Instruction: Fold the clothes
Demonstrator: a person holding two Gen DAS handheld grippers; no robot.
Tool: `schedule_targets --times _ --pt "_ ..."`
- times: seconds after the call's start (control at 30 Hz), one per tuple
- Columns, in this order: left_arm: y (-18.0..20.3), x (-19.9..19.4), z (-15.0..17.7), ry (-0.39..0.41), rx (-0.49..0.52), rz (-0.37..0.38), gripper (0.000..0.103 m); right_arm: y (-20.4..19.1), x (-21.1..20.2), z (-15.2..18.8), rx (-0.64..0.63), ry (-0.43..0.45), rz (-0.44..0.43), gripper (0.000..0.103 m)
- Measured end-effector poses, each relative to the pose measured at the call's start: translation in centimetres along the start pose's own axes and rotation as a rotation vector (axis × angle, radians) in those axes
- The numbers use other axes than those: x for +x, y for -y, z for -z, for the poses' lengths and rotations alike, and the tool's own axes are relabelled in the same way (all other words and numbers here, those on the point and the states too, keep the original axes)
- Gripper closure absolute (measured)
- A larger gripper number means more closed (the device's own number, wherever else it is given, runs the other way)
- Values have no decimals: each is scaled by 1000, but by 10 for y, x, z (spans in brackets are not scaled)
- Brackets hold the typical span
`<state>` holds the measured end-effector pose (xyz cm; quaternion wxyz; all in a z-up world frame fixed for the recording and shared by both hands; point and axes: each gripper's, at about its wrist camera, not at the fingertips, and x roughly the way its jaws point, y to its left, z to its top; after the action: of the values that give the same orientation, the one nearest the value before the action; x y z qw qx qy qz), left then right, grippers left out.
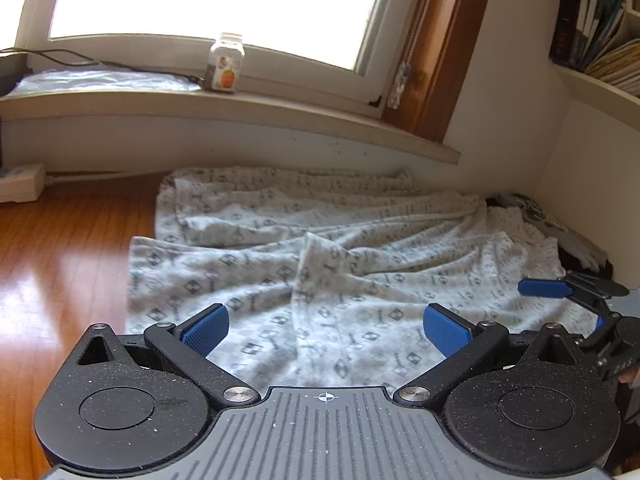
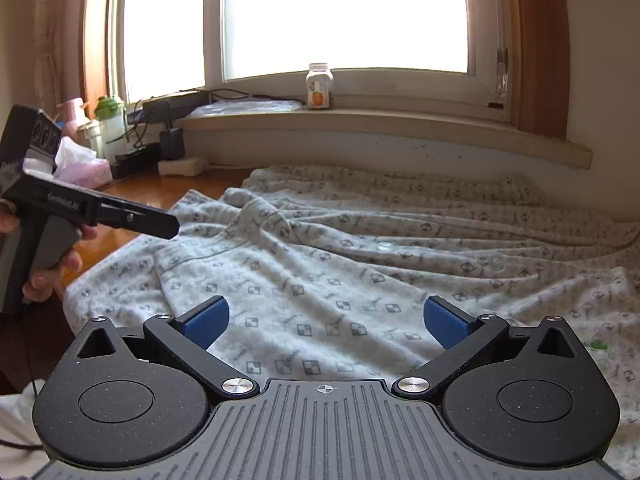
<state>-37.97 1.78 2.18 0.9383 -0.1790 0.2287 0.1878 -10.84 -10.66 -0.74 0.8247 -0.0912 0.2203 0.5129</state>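
Observation:
A pale fleece garment [image 1: 340,280] printed with small dark diamonds lies rumpled across a wooden surface [image 1: 60,260] below a window. My left gripper [image 1: 326,330] hovers over its near edge, open, with only cloth below the blue pads. In the right wrist view the same garment [image 2: 360,260] fills the middle, a fold with a seam raised at its left. My right gripper [image 2: 326,322] is open above it and holds nothing. The right gripper [image 1: 572,304] also shows at the right edge of the left wrist view. The left gripper [image 2: 168,226], held in a hand, shows side-on at left.
A jar [image 2: 319,86] stands on the window sill. A power strip [image 1: 20,182] lies at the wall on the left. A tissue box [image 2: 84,168], bottles and cables crowd the far left. Books [image 1: 592,28] fill a shelf at upper right. Dark cloth [image 1: 560,232] lies beyond the garment.

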Motion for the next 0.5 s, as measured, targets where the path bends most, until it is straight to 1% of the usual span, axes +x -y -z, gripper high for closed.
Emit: schedule_targets --times 0.1,0.13,0.17,0.2,0.23,0.27,0.3,0.4,0.5 --pt "-13 -10 1 15 -31 9 0 -4 7 -4 30 -8 -48 0" --pt "-18 -13 2 19 -45 23 0 -9 12 -6 21 -17 -67 1" --pt "-23 -16 3 23 -60 36 0 -16 17 -7 1 -29 -87 4" --pt "-27 -18 3 24 -73 38 0 -23 22 -8 -18 -42 -108 16" --pt "-31 -20 4 24 -87 41 0 -30 28 -9 -37 -54 -128 25" --pt "-35 -22 5 25 -100 43 0 -36 33 -11 -56 -67 -149 38" --pt "-38 -24 5 26 -113 45 0 -43 39 -12 -76 -80 -169 48" --pt "-38 -28 5 33 -100 48 0 -60 55 -11 -114 -120 -223 51" --pt "-35 -29 6 41 -87 53 0 -72 63 -11 -156 -127 -241 51"
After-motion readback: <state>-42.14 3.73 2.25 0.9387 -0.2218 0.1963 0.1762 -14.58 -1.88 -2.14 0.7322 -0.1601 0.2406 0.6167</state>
